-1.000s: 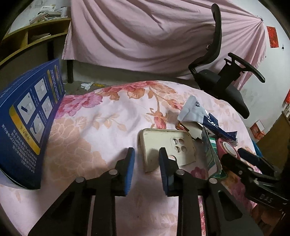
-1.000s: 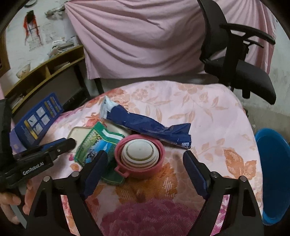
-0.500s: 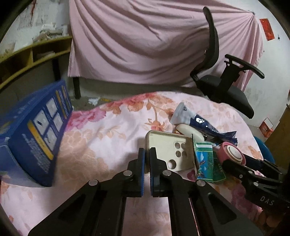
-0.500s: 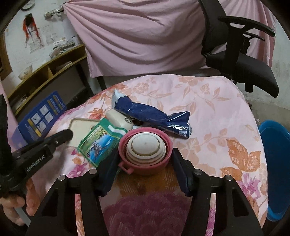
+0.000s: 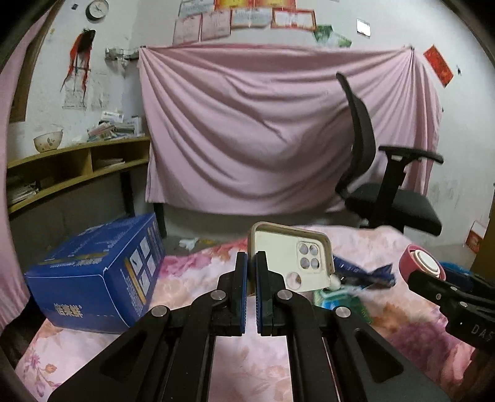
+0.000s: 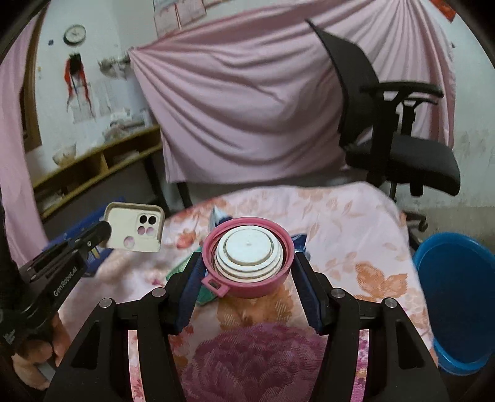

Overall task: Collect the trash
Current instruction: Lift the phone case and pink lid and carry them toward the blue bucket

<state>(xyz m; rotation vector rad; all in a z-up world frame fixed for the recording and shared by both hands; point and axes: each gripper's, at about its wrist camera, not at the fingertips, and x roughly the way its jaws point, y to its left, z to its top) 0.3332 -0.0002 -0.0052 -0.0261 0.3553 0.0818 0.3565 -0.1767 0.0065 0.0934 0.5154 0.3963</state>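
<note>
Setting: lived-in room of a home. Indicated by a floral bedspread (image 6: 340, 216) in the lower frame, pink sheet (image 5: 263, 130) hung across the centre, wall clock (image 5: 97, 9) upper left, bowl (image 5: 48, 140) on wooden shelves (image 5: 77, 167), office chair (image 5: 386, 185) at right.

The left gripper (image 5: 250, 263), open around bare cloth a second ago, has closed its fingers (image 5: 240, 272) on the edge of the phone case (image 5: 290, 263) and raised it off the tabletop (image 5: 185, 284); the case now hangs tilted in the air. The right gripper (image 6: 247, 272) has closed from a wide stance onto the pink lid (image 6: 247, 256) and lifted it clear of the green packet (image 6: 179, 269).
</note>
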